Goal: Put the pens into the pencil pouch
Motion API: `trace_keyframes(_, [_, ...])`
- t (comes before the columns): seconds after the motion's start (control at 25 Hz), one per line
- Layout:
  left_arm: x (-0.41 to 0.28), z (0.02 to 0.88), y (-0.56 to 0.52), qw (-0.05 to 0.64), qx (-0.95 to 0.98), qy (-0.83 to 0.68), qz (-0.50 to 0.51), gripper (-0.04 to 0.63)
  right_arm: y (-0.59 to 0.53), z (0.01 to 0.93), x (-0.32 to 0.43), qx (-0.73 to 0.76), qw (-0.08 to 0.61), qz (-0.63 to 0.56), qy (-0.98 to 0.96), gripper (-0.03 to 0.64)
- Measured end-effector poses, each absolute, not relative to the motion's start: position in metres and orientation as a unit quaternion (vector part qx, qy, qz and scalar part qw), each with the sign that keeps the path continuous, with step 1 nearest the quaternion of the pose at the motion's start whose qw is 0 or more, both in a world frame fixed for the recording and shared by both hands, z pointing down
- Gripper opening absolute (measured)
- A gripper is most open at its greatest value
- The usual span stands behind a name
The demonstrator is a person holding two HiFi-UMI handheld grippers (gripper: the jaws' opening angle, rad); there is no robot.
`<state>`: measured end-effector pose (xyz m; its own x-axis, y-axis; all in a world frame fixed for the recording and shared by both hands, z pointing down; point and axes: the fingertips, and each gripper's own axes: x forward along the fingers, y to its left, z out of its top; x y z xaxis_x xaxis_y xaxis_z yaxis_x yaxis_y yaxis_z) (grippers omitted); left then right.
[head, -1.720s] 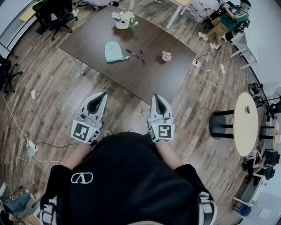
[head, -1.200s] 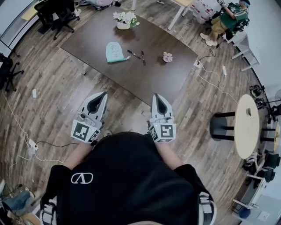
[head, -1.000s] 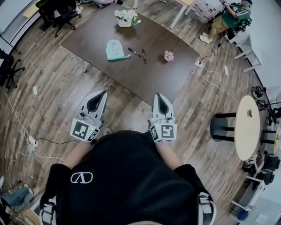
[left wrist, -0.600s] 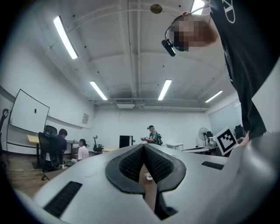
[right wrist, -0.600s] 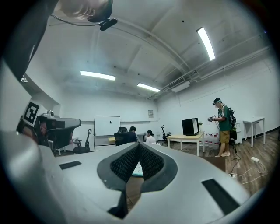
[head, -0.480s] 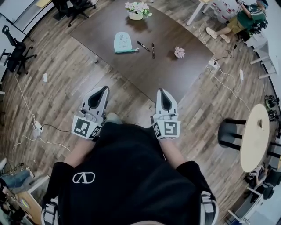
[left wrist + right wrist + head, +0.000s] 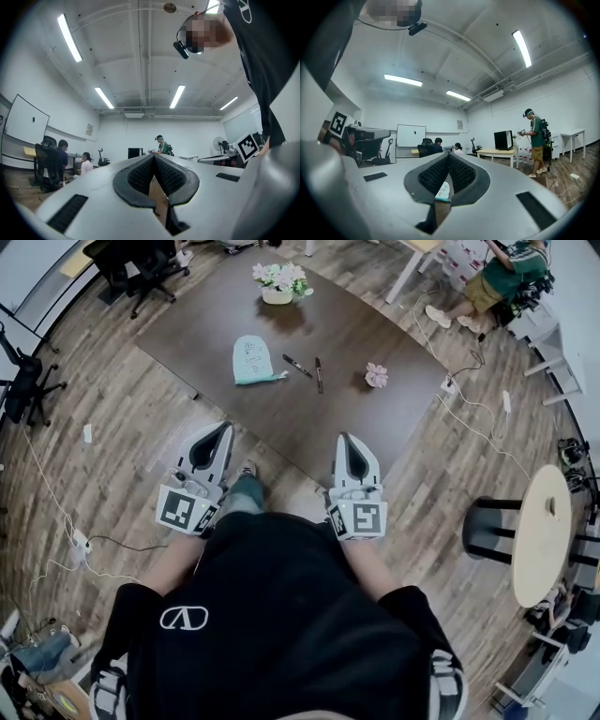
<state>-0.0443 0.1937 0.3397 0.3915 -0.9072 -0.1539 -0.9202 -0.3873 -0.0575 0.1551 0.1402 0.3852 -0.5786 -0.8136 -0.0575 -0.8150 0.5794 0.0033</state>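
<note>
Plank flooring [image 7: 122, 456] across the whole head view, cables trailing over it. Ahead on it, dark brown tabletop [image 7: 375, 418], set at an angle. At the bottom, black-shirted torso [image 7: 272, 615] of the person, holding both tools out in front, short of the tabletop's near edge. Off to the right, pale round table [image 7: 542, 535] beside black stool [image 7: 487, 531]. At top right, standing person in green [image 7: 511, 263]. At top left, black office chairs [image 7: 141, 263].

Left tool [image 7: 223, 427]: clenched, pads meeting at the tips in the left gripper view, nothing gripped. Right tool [image 7: 345, 439]: likewise clenched and empty, well apart from the left one.

On the tabletop, well apart from both tools:
- white pot of flowers [image 7: 278, 279] at the far edge
- mint pencil pouch [image 7: 249, 359] lying flat, left of centre
- 2 dark pens [image 7: 298, 366] just right of the pouch, near each other but not touching, outside it
- small pink flower [image 7: 376, 376] further right

Below the pads in the right gripper view, a sliver of the pouch in the distance.
</note>
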Motion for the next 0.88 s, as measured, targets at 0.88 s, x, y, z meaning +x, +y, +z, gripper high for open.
trace_keyframes(0.88, [-0.160,0.337,-0.015,0.051,-0.882,0.463,0.069,0.003,-0.038,0.358,0.024,-0.529,-0.006,0.042,0.848,-0.002])
